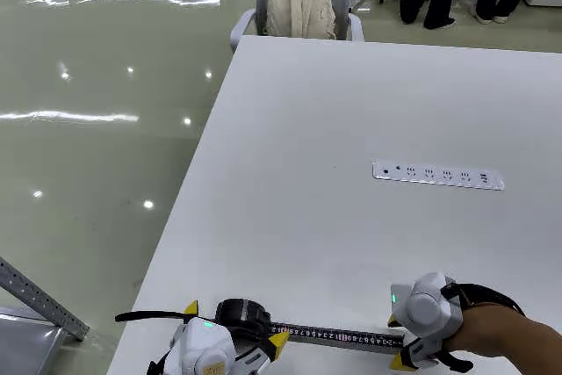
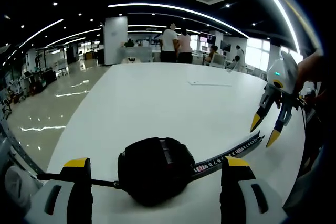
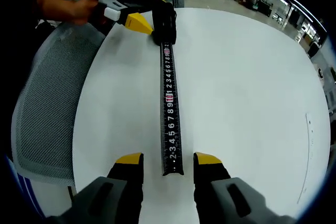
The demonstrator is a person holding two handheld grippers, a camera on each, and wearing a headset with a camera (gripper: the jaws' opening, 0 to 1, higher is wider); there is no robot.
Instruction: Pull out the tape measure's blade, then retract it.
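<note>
**Left tool (image 2: 157, 163) open around tape measure case (image 2: 155, 174), blade (image 3: 169, 103) out, retract pending**

Its jaws stand wide either side of the black case with a gap on both sides, so no grip. Right tool (image 3: 168, 159) is also open, jaws flanking the blade's free end without pinching it. The blade lies flat on the white counter (image 1: 351, 111), stretched from case to right tool. Pull-out looks done. Still to do: run the blade back into the case. Nothing holds it, so the lock is probably on.
</note>
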